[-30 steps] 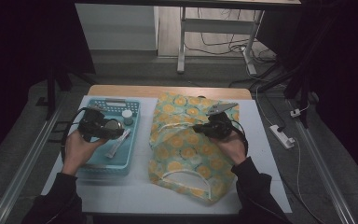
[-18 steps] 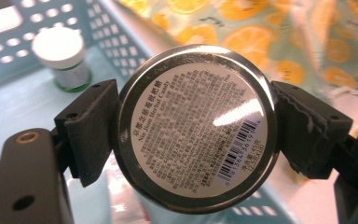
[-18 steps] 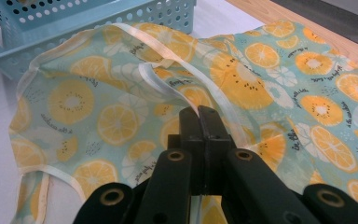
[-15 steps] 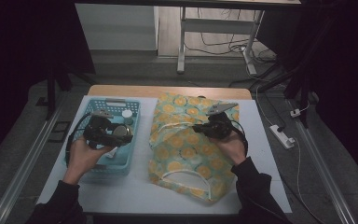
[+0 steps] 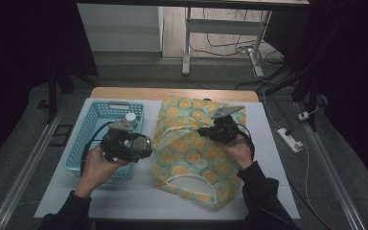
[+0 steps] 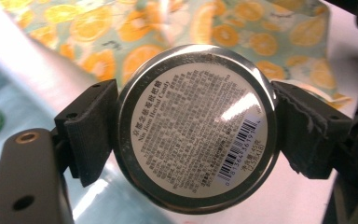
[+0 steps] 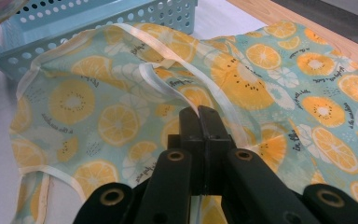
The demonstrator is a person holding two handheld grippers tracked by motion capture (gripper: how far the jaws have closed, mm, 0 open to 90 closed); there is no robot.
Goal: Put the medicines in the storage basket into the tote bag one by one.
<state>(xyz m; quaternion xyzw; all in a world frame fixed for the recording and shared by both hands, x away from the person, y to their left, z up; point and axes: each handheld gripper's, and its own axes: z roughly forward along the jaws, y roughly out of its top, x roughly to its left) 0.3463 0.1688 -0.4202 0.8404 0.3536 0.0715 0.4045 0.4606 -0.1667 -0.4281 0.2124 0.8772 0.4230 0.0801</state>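
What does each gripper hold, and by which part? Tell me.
Left gripper: a round tin, clamped across its rim. Right gripper: the orange-print bag, pinched at its white edge trim.

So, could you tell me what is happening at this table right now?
A person is packing a fruit-print fabric bag using two tools. The left hand-held gripper is clamped on a round candy tin, held above the white table between the blue basket and the bag. The right hand-held gripper is shut on the bag's white-trimmed edge, apparently holding the mouth ready. The tin is not yet inside.
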